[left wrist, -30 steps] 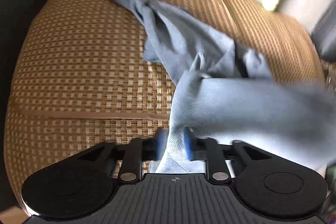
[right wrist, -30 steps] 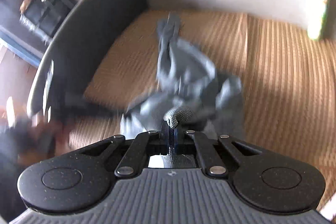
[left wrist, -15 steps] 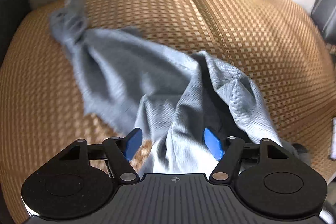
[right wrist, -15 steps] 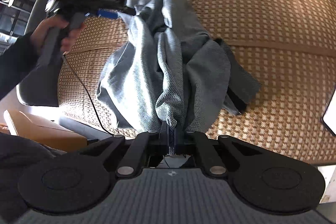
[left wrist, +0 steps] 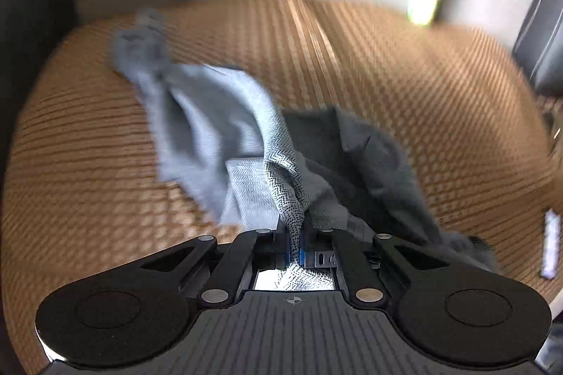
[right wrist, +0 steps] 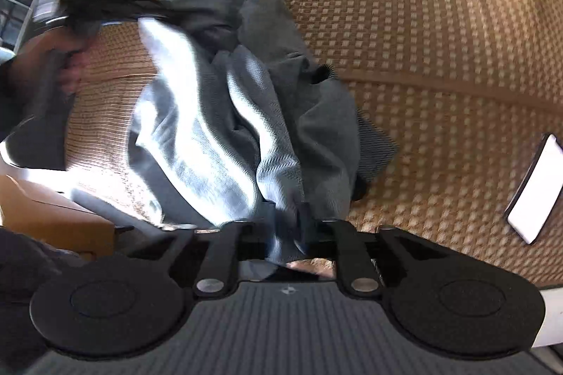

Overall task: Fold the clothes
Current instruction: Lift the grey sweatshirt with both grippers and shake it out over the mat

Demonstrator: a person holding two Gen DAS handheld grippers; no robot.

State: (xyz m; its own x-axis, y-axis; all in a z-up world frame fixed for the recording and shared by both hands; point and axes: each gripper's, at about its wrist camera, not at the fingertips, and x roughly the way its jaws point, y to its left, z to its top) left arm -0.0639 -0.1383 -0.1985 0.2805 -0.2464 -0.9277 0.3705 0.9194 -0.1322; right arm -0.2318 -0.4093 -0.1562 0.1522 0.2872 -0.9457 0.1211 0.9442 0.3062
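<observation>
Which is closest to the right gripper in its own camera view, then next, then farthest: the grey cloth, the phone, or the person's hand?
1. Grey cloth: between the opening jaws of the right gripper.
2. Phone: lying at the right edge of the woven mat.
3. Person's hand: far left, blurred.

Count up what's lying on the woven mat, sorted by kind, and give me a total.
Grey garment, crumpled: 1
Phone, lying near the mat's edge: 1
Total: 2
</observation>
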